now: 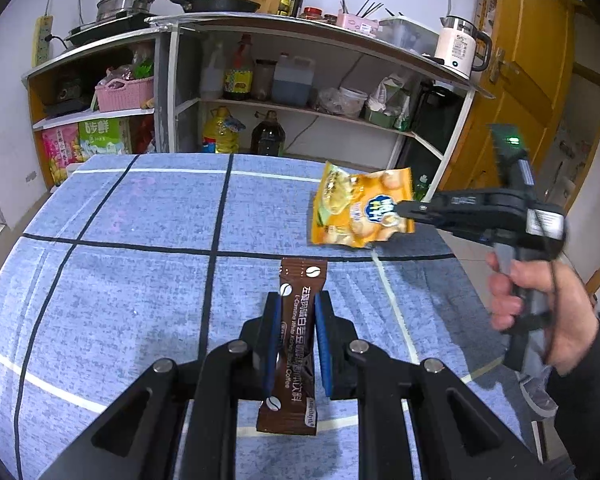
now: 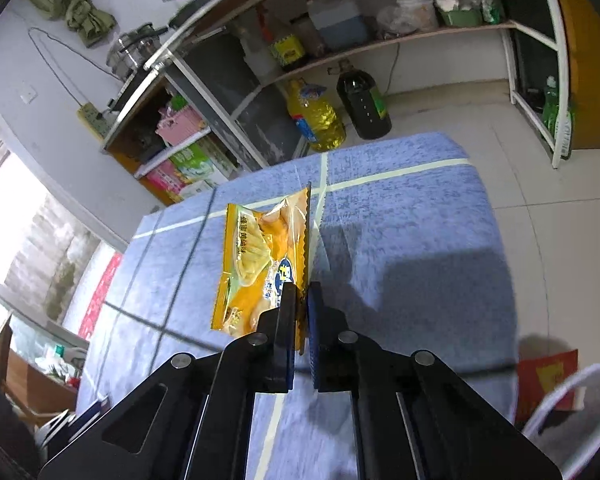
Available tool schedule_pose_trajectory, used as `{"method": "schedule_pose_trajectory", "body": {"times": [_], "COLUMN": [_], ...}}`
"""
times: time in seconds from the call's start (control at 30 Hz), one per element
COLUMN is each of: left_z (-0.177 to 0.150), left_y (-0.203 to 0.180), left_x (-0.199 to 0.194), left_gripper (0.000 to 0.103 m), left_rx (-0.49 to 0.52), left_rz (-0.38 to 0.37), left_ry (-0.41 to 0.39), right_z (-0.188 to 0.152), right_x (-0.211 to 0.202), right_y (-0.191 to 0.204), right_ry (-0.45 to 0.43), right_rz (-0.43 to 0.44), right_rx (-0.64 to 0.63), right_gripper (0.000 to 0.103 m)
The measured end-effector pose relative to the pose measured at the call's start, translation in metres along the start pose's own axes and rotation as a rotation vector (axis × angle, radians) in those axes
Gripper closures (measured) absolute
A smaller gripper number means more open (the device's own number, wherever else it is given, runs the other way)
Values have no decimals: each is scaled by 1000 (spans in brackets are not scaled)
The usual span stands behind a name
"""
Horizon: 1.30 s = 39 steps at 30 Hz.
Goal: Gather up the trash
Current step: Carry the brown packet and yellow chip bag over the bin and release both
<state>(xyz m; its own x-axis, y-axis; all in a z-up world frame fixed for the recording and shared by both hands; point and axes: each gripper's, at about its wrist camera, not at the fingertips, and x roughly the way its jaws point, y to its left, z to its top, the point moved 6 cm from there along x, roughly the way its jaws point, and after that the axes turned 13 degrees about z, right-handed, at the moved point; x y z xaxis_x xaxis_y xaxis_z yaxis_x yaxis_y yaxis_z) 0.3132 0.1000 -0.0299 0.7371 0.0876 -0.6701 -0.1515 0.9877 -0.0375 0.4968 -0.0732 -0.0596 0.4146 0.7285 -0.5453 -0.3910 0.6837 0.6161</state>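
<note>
My left gripper point(image 1: 297, 300) is shut on a brown coffee sachet point(image 1: 296, 344), held lengthwise between the blue pads above the blue tablecloth point(image 1: 140, 280). My right gripper point(image 2: 300, 292) is shut on the edge of a yellow snack wrapper point(image 2: 256, 268) and holds it in the air above the table. In the left wrist view the right gripper point(image 1: 400, 210) comes in from the right, pinching the yellow wrapper point(image 1: 356, 208) over the table's far right part.
Open kitchen shelves point(image 1: 300, 104) with oil bottles, a kettle and pans stand behind the table. A yellow door point(image 1: 532, 80) is at the right. A red bag with white handles point(image 2: 556, 380) sits on the tiled floor right of the table.
</note>
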Motion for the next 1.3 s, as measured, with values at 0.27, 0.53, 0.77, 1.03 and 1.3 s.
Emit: {"method": "schedule_pose_trajectory", "body": {"times": [0.27, 0.53, 0.77, 1.03, 1.3], "left_z": [-4, -11, -24, -37, -50], "left_y": [-25, -67, -118, -189, -251], "left_x": [-18, -41, -54, -57, -53], "left_gripper": [85, 85, 85, 85, 85], "left_rx": [24, 71, 109, 184, 230], "left_rz": [-66, -146, -236, -316, -386], "left_ry": [-28, -53, -43, -21, 16], "right_z": [-35, -82, -121, -147, -164], "right_x": [-90, -170, -229, -284, -314], "right_y": [18, 19, -13, -61, -96], "right_ry": [-99, -170, -227, -282, -298], "right_rz": [-11, -59, -134, -228, -310], "right_rx": [-17, -34, 10, 96, 147], "right_gripper": [98, 98, 98, 98, 98]}}
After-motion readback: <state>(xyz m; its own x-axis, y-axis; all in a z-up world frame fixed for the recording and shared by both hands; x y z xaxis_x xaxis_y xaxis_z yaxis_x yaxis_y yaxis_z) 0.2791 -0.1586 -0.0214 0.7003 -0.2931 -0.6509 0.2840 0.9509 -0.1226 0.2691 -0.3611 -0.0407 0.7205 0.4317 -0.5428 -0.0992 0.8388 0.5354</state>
